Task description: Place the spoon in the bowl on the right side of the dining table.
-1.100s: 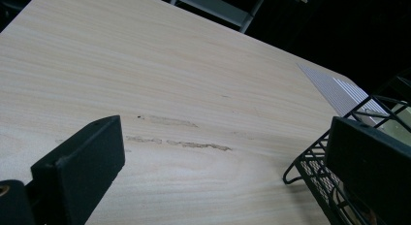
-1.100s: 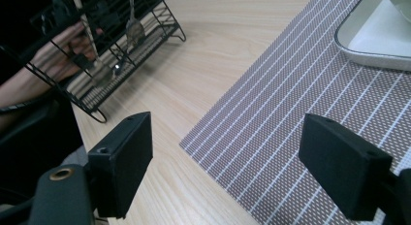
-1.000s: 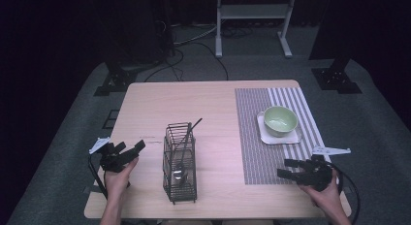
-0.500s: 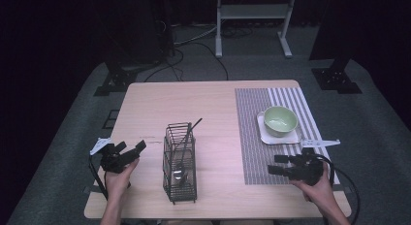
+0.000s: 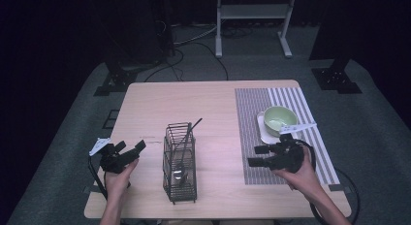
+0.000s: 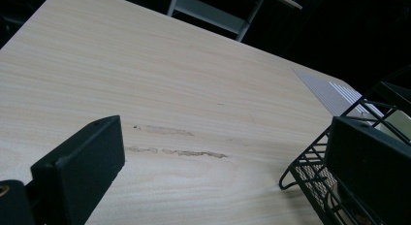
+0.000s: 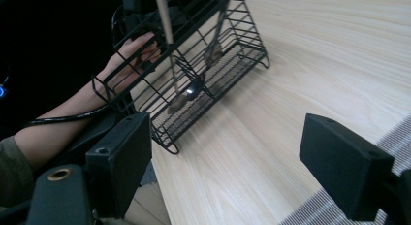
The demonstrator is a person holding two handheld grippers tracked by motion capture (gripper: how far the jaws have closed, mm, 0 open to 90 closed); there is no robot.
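A black wire caddy (image 5: 179, 163) stands upright at the table's front middle. It holds a metal spoon (image 5: 178, 173) and a dark-handled utensil (image 5: 193, 126) that leans out over its rim. My left gripper (image 5: 130, 147) is open, left of the caddy and apart from it. In the left gripper view its wide-set jaws (image 6: 223, 179) frame bare wood, with the caddy (image 6: 315, 174) at the right. My right gripper (image 5: 256, 155) is open over the placemat's front left corner, pointing at the caddy. In the right gripper view (image 7: 232, 162) the caddy (image 7: 194, 65) and spoon (image 7: 186, 94) lie ahead.
A green bowl (image 5: 279, 119) sits on a white square plate (image 5: 261, 129) on the striped placemat (image 5: 252, 108) at the right. Faint stains (image 6: 174, 142) mark the wood left of the caddy. The person's left hand (image 7: 133, 53) shows behind the caddy.
My right gripper has moved left from the table's right edge onto the placemat, closer to the caddy. The left gripper has stayed put.
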